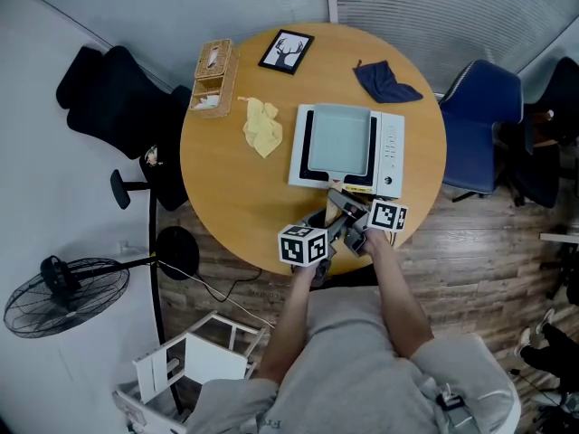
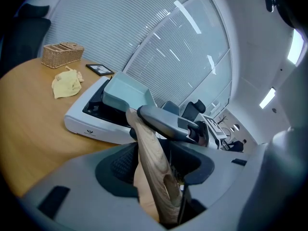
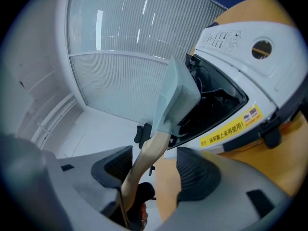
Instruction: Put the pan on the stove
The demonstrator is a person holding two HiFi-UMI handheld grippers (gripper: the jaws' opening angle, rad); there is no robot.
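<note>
A pale green square pan point(image 1: 339, 138) rests on the black top of the white stove point(image 1: 391, 143) on the round wooden table. Its light wooden handle point(image 1: 336, 199) points toward the near edge, where both grippers meet. In the left gripper view the handle point(image 2: 150, 153) runs between the jaws of my left gripper point(image 2: 159, 163), which stand wide and do not clamp it. In the right gripper view the handle point(image 3: 144, 158) leans by the left pad of my right gripper point(image 3: 155, 172), with a clear gap to the other pad. The pan point(image 3: 175, 100) sits tilted against the stove point(image 3: 240, 57).
On the table lie a wicker basket point(image 1: 213, 78), a yellow cloth point(image 1: 262, 127), a framed picture point(image 1: 286, 51) and a dark blue cloth point(image 1: 386, 81). A blue chair point(image 1: 479, 125) stands at the right, a black chair point(image 1: 118, 98) at the left, a fan point(image 1: 63, 297) on the floor.
</note>
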